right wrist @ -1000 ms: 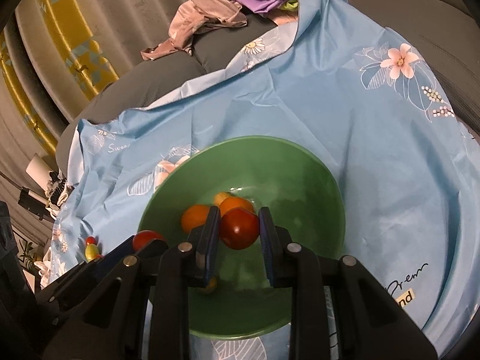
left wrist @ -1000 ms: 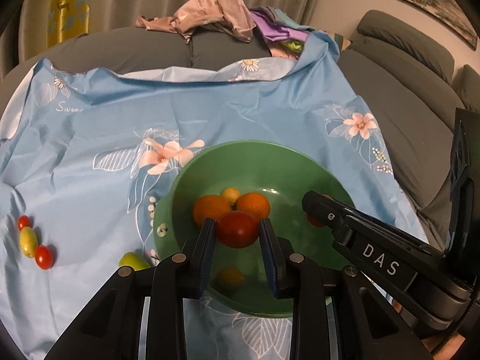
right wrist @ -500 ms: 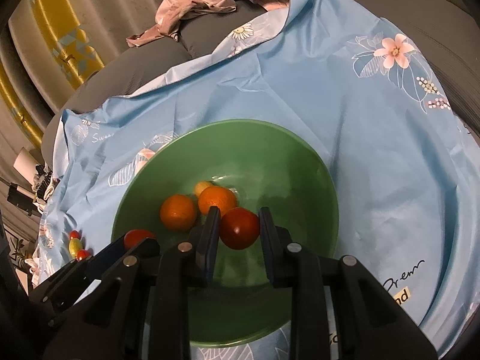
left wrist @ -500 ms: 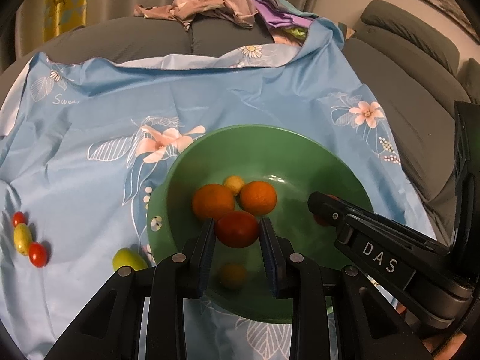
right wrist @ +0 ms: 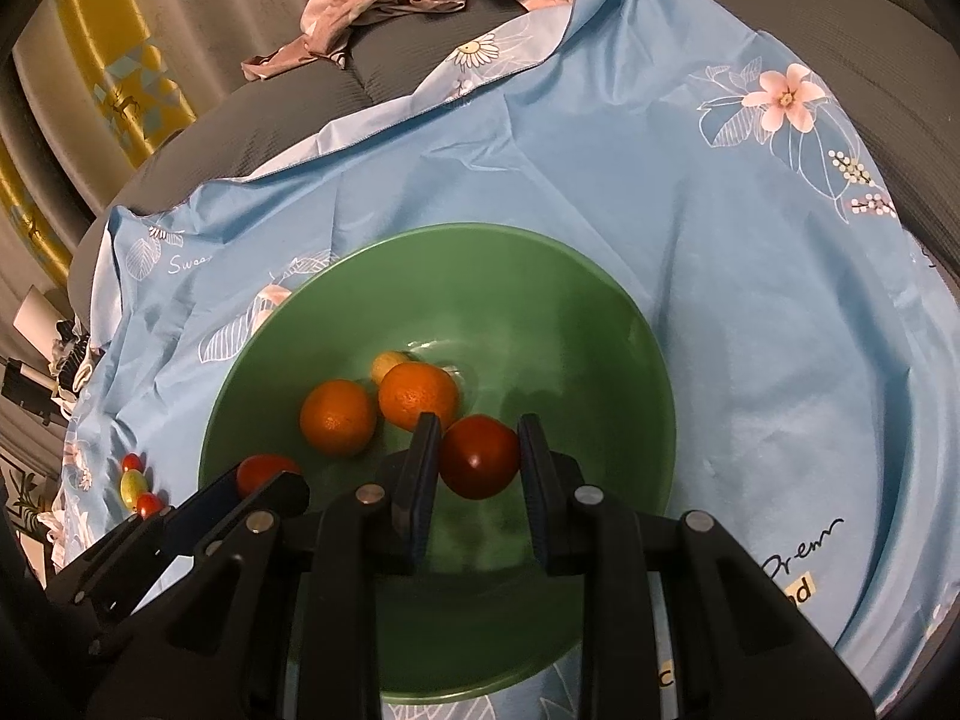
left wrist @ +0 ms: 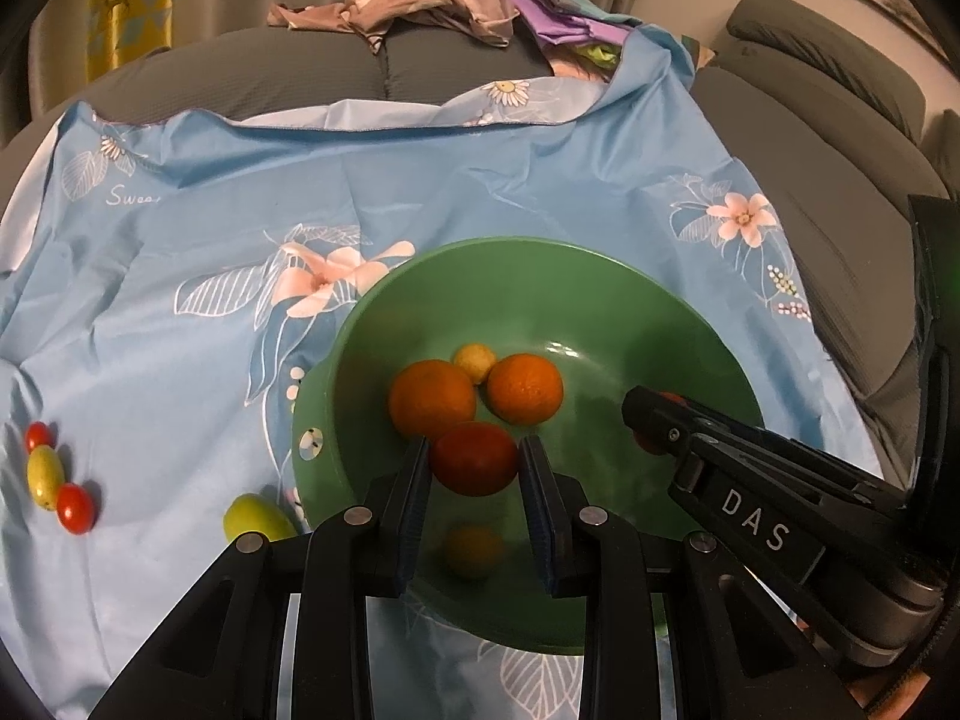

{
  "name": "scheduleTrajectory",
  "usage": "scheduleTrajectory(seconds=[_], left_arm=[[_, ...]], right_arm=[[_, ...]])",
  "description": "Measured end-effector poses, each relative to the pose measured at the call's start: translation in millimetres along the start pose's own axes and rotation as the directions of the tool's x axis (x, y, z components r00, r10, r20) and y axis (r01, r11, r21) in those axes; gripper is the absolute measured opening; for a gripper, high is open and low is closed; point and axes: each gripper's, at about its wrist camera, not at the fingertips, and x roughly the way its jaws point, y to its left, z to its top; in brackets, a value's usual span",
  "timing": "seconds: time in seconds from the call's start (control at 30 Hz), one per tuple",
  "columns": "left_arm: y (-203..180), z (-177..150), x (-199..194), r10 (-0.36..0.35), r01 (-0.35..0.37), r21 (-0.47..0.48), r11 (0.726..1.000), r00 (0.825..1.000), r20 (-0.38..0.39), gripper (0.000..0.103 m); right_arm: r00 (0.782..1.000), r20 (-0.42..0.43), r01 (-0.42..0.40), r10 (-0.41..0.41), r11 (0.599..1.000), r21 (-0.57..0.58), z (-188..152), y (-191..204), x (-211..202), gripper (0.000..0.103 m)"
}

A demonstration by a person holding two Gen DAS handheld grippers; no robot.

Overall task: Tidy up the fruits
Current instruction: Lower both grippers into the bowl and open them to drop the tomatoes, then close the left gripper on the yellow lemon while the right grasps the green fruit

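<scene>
A green bowl (left wrist: 600, 300) sits on a blue flowered cloth (left wrist: 420, 180). It holds two oranges (left wrist: 432, 399) (left wrist: 525, 387), a small yellow fruit (left wrist: 474, 360) and another dim yellowish fruit (left wrist: 471, 549). My left gripper (left wrist: 474, 444) is shut on a red tomato (left wrist: 474, 468) above the bowl's near side. My right gripper (right wrist: 478, 426) is shut on a second red tomato (right wrist: 480, 462), also over the bowl (right wrist: 540, 300). Each gripper shows in the other's view: the right gripper (left wrist: 651, 414) at right, the left gripper (right wrist: 270, 483) at lower left with its tomato (right wrist: 261, 468).
On the cloth left of the bowl lie two small red tomatoes (left wrist: 75, 507) (left wrist: 39, 435) with a yellow fruit (left wrist: 45, 474) between them, and a green fruit (left wrist: 255, 516) by the bowl's rim. Crumpled clothes (left wrist: 420, 0) lie on the grey sofa (left wrist: 840, 180) behind.
The right wrist view has tipped slightly, so the bowl and oranges sit further left and lower in it. Both tomatoes stay gripped and the left gripper has barely shifted.
</scene>
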Motion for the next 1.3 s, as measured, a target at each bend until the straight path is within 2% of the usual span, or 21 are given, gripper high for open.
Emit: scheduleTrajectory(seconds=[0.53,0.7,0.73,0.8,0.83,0.87,0.93,1.1,1.2,1.3], left_arm=[[1.4,-0.6,2.5,0.000,-0.001,-0.013,1.000,1.000,-0.010,0.030],[6.1,1.2,1.6,-0.023,0.023,-0.037,0.999,1.000,-0.010,0.030],[7.6,1.6,0.1,-0.030,0.030,-0.045,0.999,1.000,-0.009,0.030],[10.5,2.0,-6.4,-0.027,0.028,-0.055,0.998,1.000,0.007,0.030],[13.1,2.5,-11.8,-0.022,0.023,-0.058,0.998,1.000,0.019,0.031],[16.1,2.8,-16.9,-0.021,0.023,-0.062,0.998,0.999,0.028,0.035],[25.4,3.6,-29.0,-0.022,0.025,-0.079,0.997,0.999,0.046,0.049],[66.9,2.0,-63.1,0.016,-0.005,-0.142,0.990,0.997,0.071,0.053],[102.4,-1.6,-80.7,0.076,-0.059,-0.181,0.982,0.994,0.084,0.059],[146.8,-8.2,-92.2,0.169,-0.149,-0.230,0.962,0.983,0.067,0.059]], right_arm=[[1.000,-0.003,0.024,-0.024,1.000,-0.011,-0.5,1.0,1.1,0.029],[0.999,-0.005,0.042,-0.042,0.999,-0.016,-0.3,1.6,0.6,0.029],[0.999,-0.005,0.038,-0.039,0.999,-0.013,-0.3,1.3,0.0,0.033],[1.000,0.008,0.025,-0.025,1.000,-0.002,0.7,0.4,-4.4,0.047],[1.000,0.019,0.021,-0.021,1.000,0.002,0.5,1.3,-7.9,0.059],[0.999,0.031,0.014,-0.014,1.000,0.003,0.8,2.3,-10.9,0.064],[0.998,0.057,-0.010,0.010,1.000,0.000,1.7,5.1,-18.8,0.064],[0.991,0.090,-0.094,0.098,0.994,-0.048,0.0,27.6,-34.4,0.064],[0.986,0.087,-0.131,0.139,0.987,-0.096,-3.8,46.7,-36.4,0.064],[0.974,0.059,-0.204,0.217,0.965,-0.166,-9.8,75.7,-34.1,0.064]])
